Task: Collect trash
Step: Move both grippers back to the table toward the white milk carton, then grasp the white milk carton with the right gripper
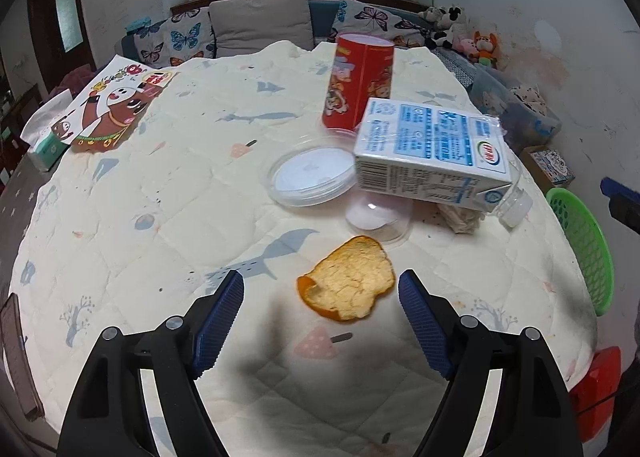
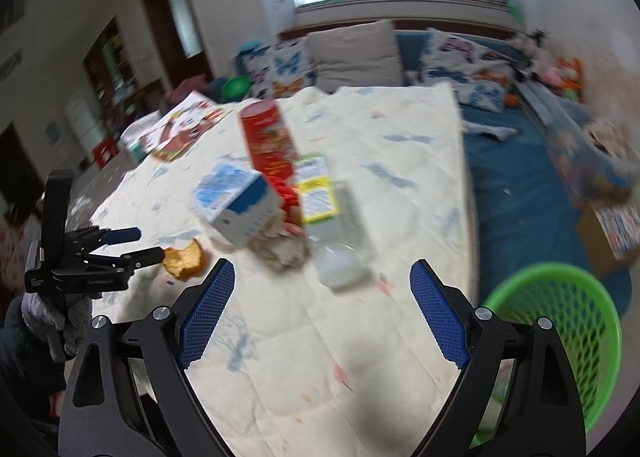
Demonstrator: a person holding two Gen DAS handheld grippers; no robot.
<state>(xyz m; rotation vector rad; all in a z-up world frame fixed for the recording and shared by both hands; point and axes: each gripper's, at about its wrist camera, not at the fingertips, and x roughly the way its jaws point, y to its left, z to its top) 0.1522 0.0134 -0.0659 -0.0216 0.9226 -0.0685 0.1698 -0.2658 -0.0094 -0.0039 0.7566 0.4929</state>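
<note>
Left gripper (image 1: 321,289) was spread wide, empty, hovering low over the quilted table cover (image 1: 160,217) with the orange peel (image 1: 347,280) lying flat between its blue fingertips (image 1: 224,297), touching neither. Right gripper (image 2: 322,281) was also wide open and held nothing, aimed at the clutter: a milk carton (image 1: 430,149) on its side against an upright red can (image 1: 360,83), clear lid (image 1: 312,175) beside them, what looked like a crumpled tissue (image 2: 280,251) (view blurred) and a toppled plastic bottle (image 2: 340,237). Green mesh basket (image 2: 560,321) sat just off the table's right edge, near the right gripper.
</note>
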